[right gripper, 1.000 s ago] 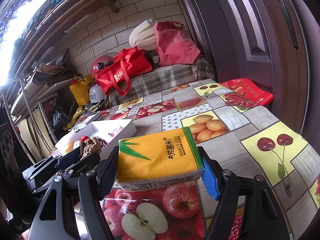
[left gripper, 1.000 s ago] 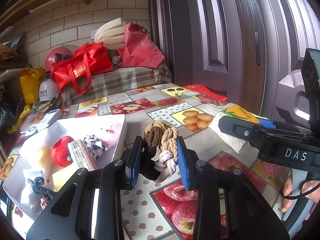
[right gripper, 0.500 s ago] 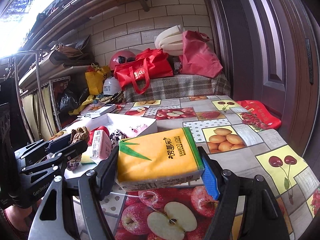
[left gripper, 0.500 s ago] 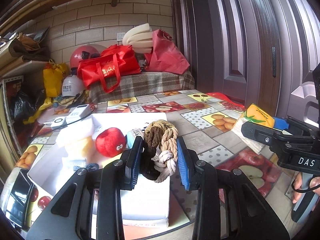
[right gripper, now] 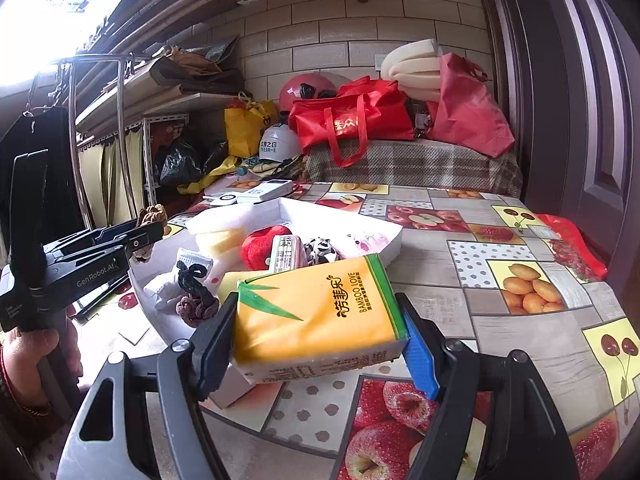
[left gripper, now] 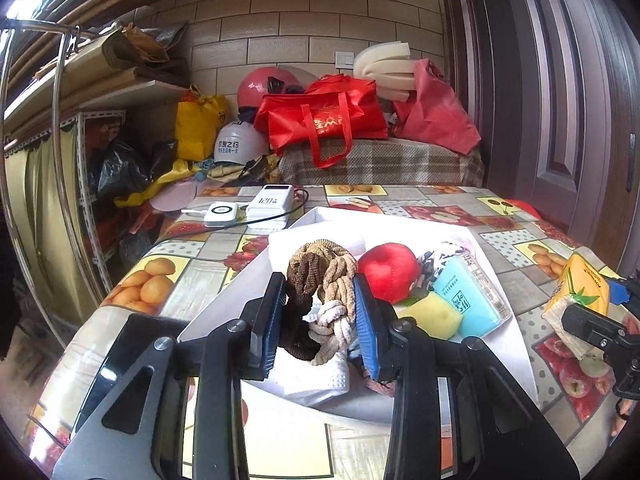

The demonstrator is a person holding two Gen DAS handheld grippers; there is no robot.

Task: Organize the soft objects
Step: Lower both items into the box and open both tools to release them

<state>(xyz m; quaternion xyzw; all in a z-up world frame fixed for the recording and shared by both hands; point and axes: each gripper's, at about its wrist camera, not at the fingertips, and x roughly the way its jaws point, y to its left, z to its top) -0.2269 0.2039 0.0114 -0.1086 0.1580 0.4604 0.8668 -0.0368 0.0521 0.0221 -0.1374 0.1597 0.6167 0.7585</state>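
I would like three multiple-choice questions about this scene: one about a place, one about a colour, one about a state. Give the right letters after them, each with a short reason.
1. Where does the red plush apple lie?
A. inside the white box
B. on the plaid-covered bench
C. on the bare tablecloth

2. What is the main colour of the tissue pack in the right gripper?
A. blue
B. orange-yellow
C. white

3. What is the state of the left gripper?
A. open and empty
B. shut on the knotted rope toy
C. shut on the red plush apple

Answers:
1. A, since the apple sits between the box's walls beside a light blue pack.
2. B, since its top face is orange-yellow with a green edge.
3. B, since both pads press on the brown and beige knot.
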